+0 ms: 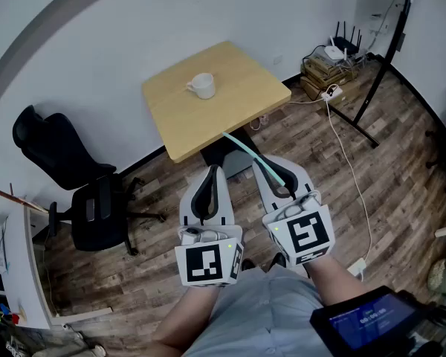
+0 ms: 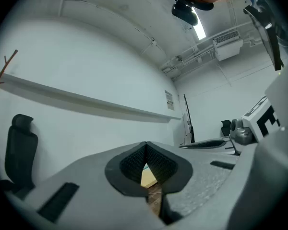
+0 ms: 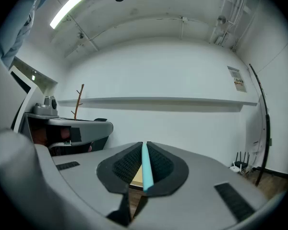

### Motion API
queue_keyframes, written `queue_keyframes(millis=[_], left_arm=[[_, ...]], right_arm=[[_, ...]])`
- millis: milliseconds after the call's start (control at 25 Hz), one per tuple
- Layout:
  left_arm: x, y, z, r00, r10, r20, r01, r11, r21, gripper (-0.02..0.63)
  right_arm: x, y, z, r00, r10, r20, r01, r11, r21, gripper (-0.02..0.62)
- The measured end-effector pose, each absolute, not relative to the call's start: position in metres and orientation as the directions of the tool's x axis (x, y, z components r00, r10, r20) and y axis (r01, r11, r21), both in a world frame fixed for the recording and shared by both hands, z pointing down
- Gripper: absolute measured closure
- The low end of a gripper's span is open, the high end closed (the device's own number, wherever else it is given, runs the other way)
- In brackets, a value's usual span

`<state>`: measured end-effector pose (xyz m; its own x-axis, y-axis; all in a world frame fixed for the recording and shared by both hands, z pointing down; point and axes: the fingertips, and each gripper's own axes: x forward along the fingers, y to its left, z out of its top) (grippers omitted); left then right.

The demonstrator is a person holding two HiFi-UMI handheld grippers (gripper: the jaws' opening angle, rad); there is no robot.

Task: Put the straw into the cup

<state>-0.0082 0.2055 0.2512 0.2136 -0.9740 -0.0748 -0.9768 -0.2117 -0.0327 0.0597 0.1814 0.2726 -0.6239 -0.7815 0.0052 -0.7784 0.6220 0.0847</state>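
A white cup (image 1: 202,85) stands on a small square wooden table (image 1: 230,117), toward its far left. My right gripper (image 1: 269,163) is shut on a light teal straw (image 1: 251,157), which pokes out past the jaws toward the table's near edge. Seen from the right gripper view, the straw (image 3: 146,168) lies clamped between the black pads. My left gripper (image 1: 210,177) is held beside the right one, short of the table, shut with nothing in it; its left gripper view shows the jaws (image 2: 146,169) closed on air.
A black office chair (image 1: 82,192) stands left of the table on the wood floor. Cables, a power strip (image 1: 331,93) and a router (image 1: 343,44) lie at the far right by a black stand leg (image 1: 372,88). White walls close in behind the table.
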Motion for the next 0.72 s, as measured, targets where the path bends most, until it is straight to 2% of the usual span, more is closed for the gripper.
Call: queue_keyframes(millis=[720], left_arm=[[0.044,0.196,0.262,0.187,-0.981,-0.051,-0.982,-0.186,-0.032,0.609]], right_arm=[[0.106,0.174,0.282,-0.666,-0.746,-0.004,-0.746,0.666,0.031,0.571]])
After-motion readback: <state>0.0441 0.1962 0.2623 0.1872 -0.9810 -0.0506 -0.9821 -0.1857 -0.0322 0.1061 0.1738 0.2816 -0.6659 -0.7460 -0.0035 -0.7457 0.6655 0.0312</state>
